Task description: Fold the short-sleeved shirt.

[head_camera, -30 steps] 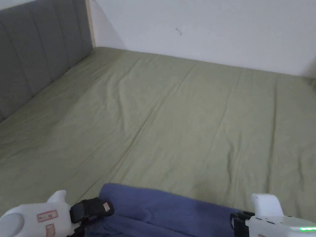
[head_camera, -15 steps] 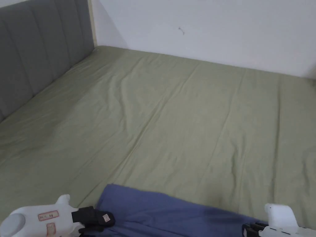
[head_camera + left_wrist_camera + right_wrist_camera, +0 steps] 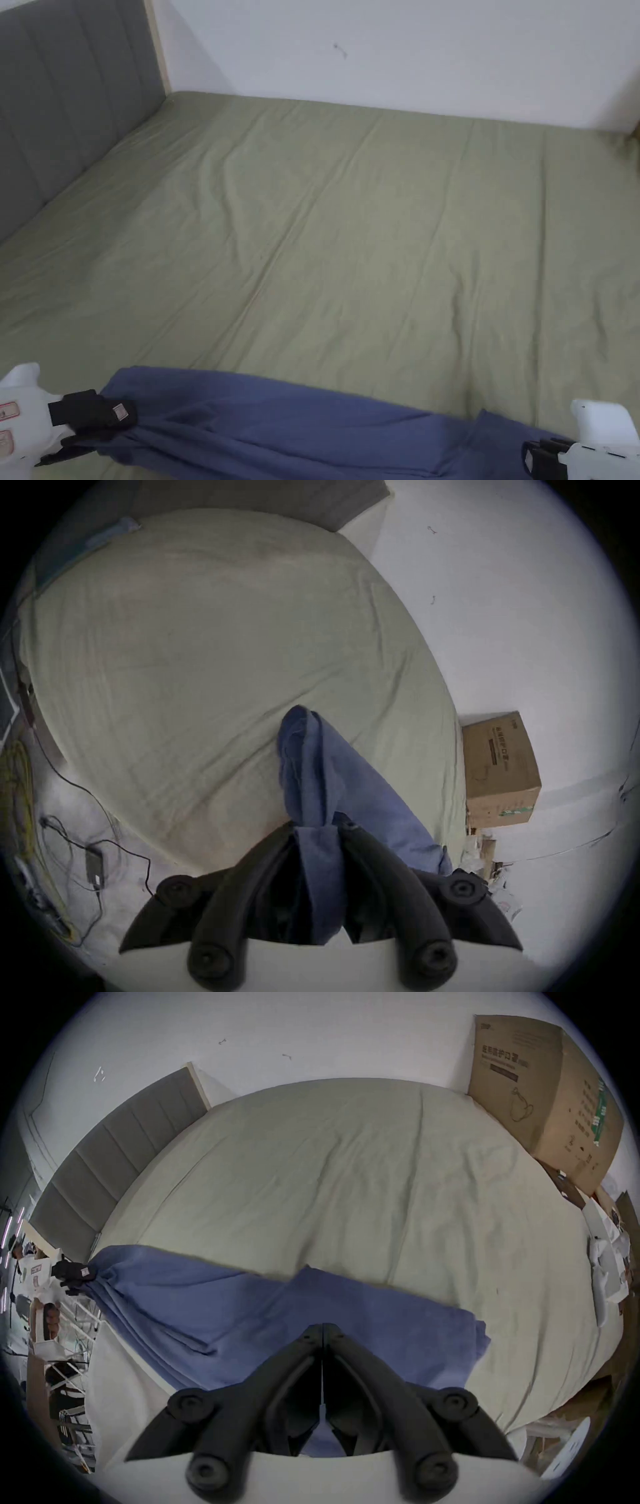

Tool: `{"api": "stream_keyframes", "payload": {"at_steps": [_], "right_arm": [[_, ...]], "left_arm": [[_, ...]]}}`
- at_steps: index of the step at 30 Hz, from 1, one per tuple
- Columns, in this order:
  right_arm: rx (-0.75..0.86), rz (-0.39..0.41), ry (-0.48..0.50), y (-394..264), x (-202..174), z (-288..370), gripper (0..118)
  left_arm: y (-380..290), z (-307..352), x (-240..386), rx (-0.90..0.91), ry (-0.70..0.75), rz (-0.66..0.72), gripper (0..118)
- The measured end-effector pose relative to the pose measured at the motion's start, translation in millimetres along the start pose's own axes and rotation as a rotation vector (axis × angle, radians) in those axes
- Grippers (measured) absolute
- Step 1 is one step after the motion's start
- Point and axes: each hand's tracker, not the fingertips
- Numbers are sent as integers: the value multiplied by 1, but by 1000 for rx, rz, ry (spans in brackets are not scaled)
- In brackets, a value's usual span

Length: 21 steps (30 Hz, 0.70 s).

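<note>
Blue shirt [image 3: 275,419] strung across the near edge of the bed [image 3: 350,237], long axis running left to right between the two grippers. Left gripper [image 3: 313,826] clamped on a bunched end at the shirt's left, fingers [image 3: 367,854] pinching the cloth. Right gripper [image 3: 322,1326] at the shirt's right end, fingers pressed together, cloth visible between their bases; grip on the hem likely. Both held low, level with the mattress, pointing toward the wall.
</note>
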Motion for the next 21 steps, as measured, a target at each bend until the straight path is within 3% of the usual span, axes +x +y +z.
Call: {"api": "stream_keyframes", "payload": {"at_steps": [3,7,13,17,19,21], "right_arm": [[10,-41,10,-5,5,8,0],[26,-60,0,-7,12,13,0],[44,-110,11,-15,22,16,0],[37,-129,6,-23,32,19,0],[32,-132,-1,-27,38,24,0],[36,-144,-14,-29,44,27,0]], "left_arm": [[-8,7,57,24,4,-140,11],[-24,6,139,17,-114,-362,11],[-96,-56,229,-177,-220,-669,12],[-145,-122,236,-394,-276,-593,14],[-161,-140,233,-446,-228,-535,47],[-168,-147,229,-442,-202,-482,100]]}}
